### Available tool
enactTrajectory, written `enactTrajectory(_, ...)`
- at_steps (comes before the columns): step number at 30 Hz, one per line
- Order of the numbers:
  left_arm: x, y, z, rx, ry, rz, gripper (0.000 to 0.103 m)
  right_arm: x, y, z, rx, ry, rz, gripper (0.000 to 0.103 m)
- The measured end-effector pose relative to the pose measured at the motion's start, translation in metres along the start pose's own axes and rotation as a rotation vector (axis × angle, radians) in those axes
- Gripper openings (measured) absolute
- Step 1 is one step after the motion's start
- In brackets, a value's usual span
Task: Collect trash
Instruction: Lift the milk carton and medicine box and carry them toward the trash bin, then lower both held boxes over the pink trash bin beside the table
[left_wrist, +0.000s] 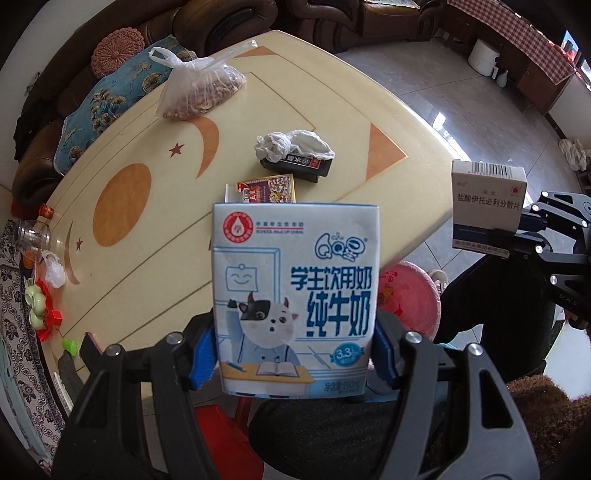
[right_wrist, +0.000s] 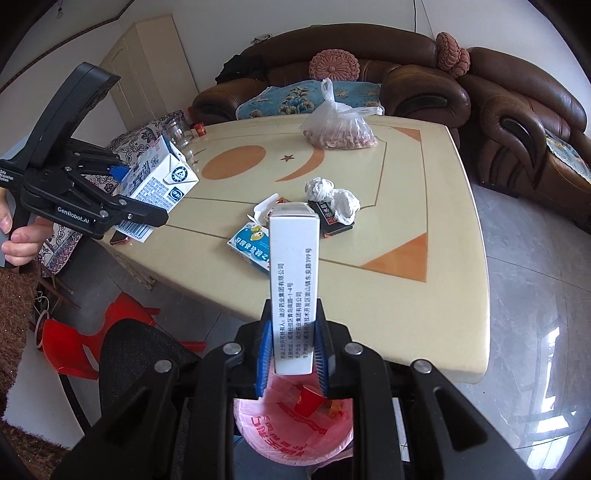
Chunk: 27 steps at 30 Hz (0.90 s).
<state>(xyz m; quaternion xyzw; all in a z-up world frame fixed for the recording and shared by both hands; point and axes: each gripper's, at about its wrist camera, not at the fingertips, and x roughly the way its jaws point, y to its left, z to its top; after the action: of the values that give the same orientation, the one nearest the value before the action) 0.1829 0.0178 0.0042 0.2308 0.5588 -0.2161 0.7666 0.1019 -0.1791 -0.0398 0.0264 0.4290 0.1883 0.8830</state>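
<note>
My left gripper (left_wrist: 295, 354) clamps the milk carton (left_wrist: 295, 295); my right gripper (right_wrist: 293, 354) grips the medicine box (right_wrist: 293, 280) above the pink-lined bin (right_wrist: 291, 435).

light: bright daylight, soft shadows
glare: glossy floor tiles (right_wrist: 535, 280), right of table (right_wrist: 406, 295)
edges: fisheye bending, black corners
focus: sharp

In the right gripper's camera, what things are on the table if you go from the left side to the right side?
Milk carton held by the left gripper → blue snack packet → crumpled white tissue on a dark box. The bag of nuts sits farther back, so I leave it out.
</note>
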Motion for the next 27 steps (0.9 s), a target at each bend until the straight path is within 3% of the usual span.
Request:
enactTrajectory(14, 0.0, -0.043, -0.058, 0.014, -0.031, -0.029, 0.066, -0.011, 0.025, -0.037, -0.038, 0.039, -0.002, 0.02)
enactTrajectory(19, 0.015, -0.053, -0.076, 0.002, -0.043, -0.069, 0.066, -0.004, 0.032, -0.054, -0.046, 0.068, -0.002, 0.02)
enactTrajectory(27, 0.057, -0.076, -0.102, -0.011, -0.022, -0.07, 0.066, 0.016, 0.032, -0.084, -0.024, 0.121, 0.002, 0.02)
